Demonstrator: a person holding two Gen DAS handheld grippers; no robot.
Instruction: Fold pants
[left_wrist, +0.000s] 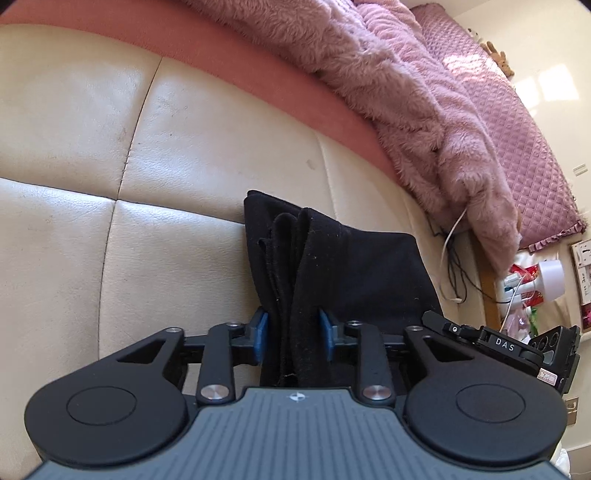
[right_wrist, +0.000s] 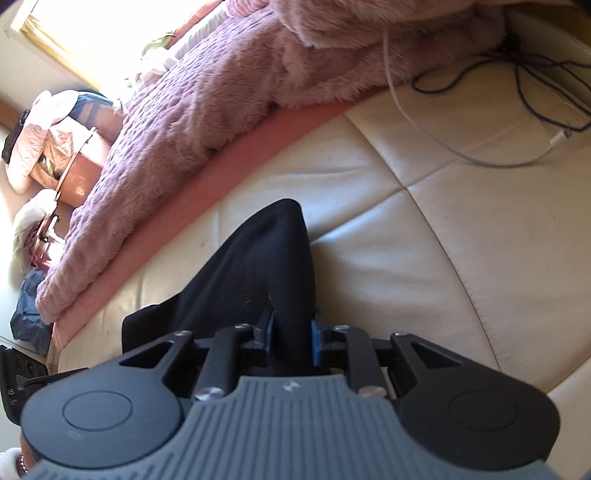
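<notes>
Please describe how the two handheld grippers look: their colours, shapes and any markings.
Both the left gripper and the right gripper look alike: a ribbed grey body with a small white emblem, round black discs at each side, black linkage arms with silver screws, and blue finger pads.

Both grippers (left_wrist: 294, 334) (right_wrist: 291, 338): black linkages, silver screws, blue-padded fingers (left_wrist: 261, 334), ribbed grey housing.

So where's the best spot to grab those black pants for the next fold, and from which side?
Judging by the left wrist view, take the black pants at the bunched layered edges, coming from the near side, so every layer gets pinched together over the cream cushion.
</notes>
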